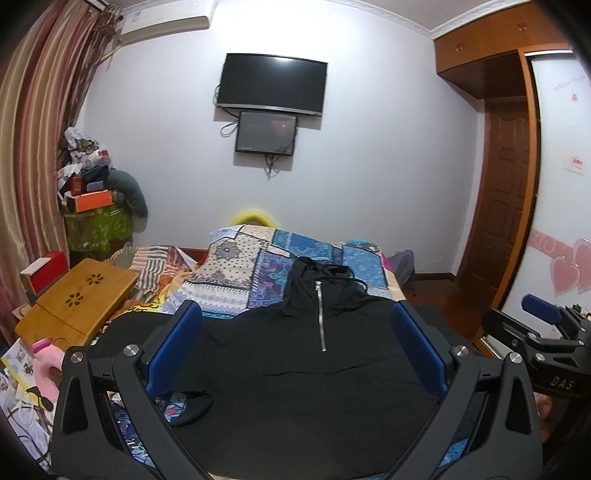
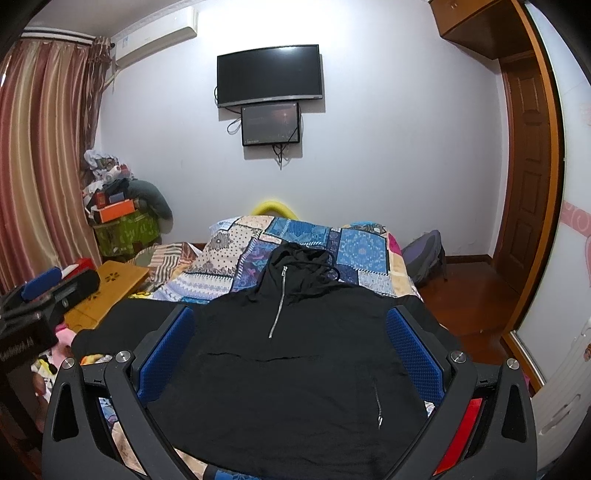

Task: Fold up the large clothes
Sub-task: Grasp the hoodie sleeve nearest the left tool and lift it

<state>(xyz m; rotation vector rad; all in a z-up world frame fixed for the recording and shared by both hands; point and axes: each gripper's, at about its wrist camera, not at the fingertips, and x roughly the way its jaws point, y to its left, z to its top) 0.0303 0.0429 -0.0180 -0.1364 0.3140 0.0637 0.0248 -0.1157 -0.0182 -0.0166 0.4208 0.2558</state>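
With the black hoodie (image 1: 295, 369) spread flat, front up, on the patchwork bed (image 1: 236, 273), folding is judged not yet begun, both the left tool (image 1: 295, 325) and right tool (image 2: 291, 325) being held wide open above it, so a sleeve or hem edge must next be pinched.

"DAS" read in pale capitals on black body of right gripper (image 1: 543, 325), seen at right edge of left wrist view. Pale lettering noted on black block of left gripper (image 2: 40, 295) in right wrist view, too blurred to be read. Faint pink script noted on white sliding wardrobe door (image 1: 561, 147), not legible. Small label on white wall-mounted air conditioner (image 2: 155, 33) not legible. No other text made out.
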